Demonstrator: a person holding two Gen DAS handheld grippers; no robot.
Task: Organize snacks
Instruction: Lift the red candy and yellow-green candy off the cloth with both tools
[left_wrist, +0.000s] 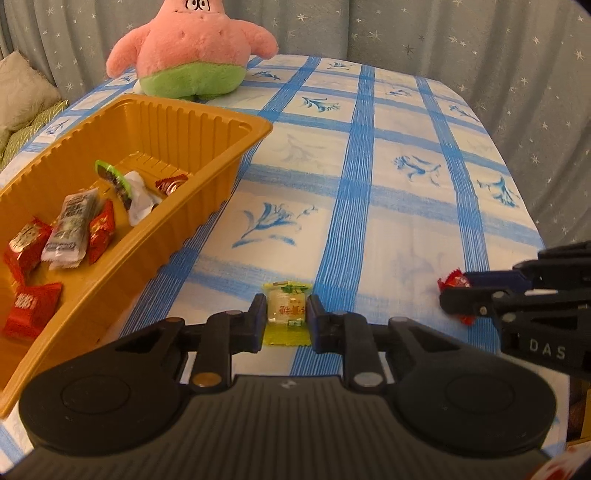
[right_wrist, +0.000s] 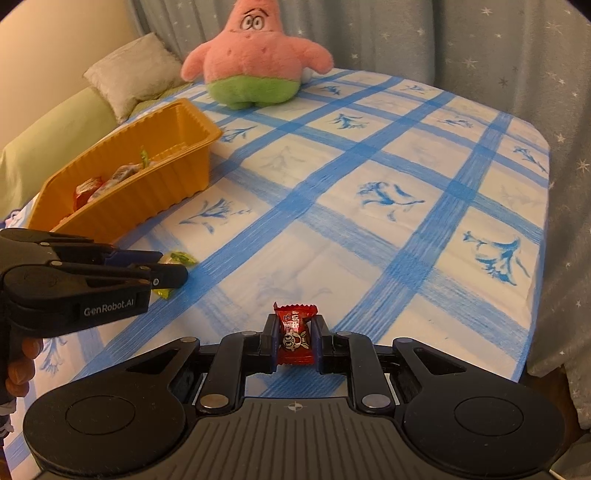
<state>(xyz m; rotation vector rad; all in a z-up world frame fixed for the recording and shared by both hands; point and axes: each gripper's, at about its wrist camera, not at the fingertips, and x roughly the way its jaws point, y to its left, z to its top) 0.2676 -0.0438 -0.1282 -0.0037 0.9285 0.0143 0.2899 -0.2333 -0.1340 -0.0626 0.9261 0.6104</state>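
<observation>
The left gripper (left_wrist: 286, 320) is closed on a small yellow-green wrapped candy (left_wrist: 287, 314), its two black fingers pressing the sides of the packet. The wrapper is clear in the middle, where a pale sweet shows with red print on it, and yellow-green at both crimped ends. Its long axis runs along the fingers, one end pointing away from the camera and the other toward it. The candy is low over the counter covered with a white cloth with blue checks and blue flowers (left_wrist: 388, 192) (whether it touches the cloth I cannot tell), just beside the near long wall of the orange ribbed plastic tray (left_wrist: 192, 225).

The right gripper (right_wrist: 294, 338) is closed on a small red wrapped candy (right_wrist: 295, 334). This wrapper is shiny red with a white cartoon figure and white characters, and its edges are zigzag cut. It also lies lengthwise between the fingers, its far end reaching past the fingertips.

Inside the tray lie several wrapped snacks (left_wrist: 70, 229): red ones, silver-grey ones and one with a green end.

At the far side of the counter sits a pink plush star toy with green shorts (left_wrist: 192, 48), in front of a grey curtain with white stars (left_wrist: 461, 40).
</observation>
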